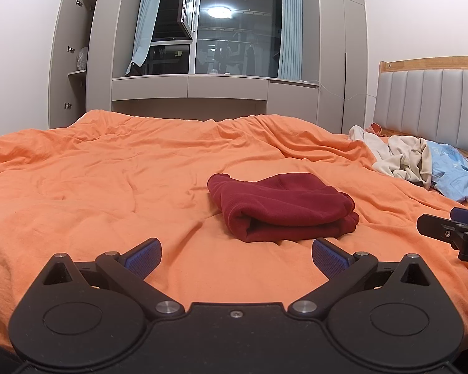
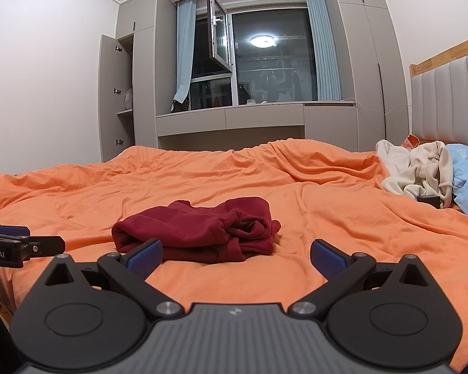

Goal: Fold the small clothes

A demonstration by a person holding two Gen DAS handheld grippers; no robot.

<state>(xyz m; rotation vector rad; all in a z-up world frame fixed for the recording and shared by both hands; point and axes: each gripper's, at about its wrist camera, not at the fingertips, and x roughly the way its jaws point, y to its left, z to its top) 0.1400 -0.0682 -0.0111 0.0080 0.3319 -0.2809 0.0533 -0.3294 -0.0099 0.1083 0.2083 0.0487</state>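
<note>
A dark red garment (image 1: pixel 280 207) lies folded into a thick bundle on the orange bedcover (image 1: pixel 109 193). In the right wrist view the same red garment (image 2: pixel 199 230) sits just ahead and slightly left. My left gripper (image 1: pixel 236 257) is open, hovering over the cover just short of the bundle, nothing between its blue pads. My right gripper (image 2: pixel 236 257) is open too, empty, its left pad (image 2: pixel 145 257) close to the bundle's near edge. Each gripper shows in the other's view: the right gripper (image 1: pixel 452 230) at the right edge, the left gripper (image 2: pixel 15 243) at the left edge.
A heap of unfolded clothes, cream (image 1: pixel 402 155) and light blue (image 1: pixel 455 174), lies at the right by the padded headboard (image 1: pixel 430 106). The same cream heap (image 2: pixel 421 171) shows in the right wrist view. Grey wardrobes and a window seat (image 1: pixel 190 87) stand beyond the bed.
</note>
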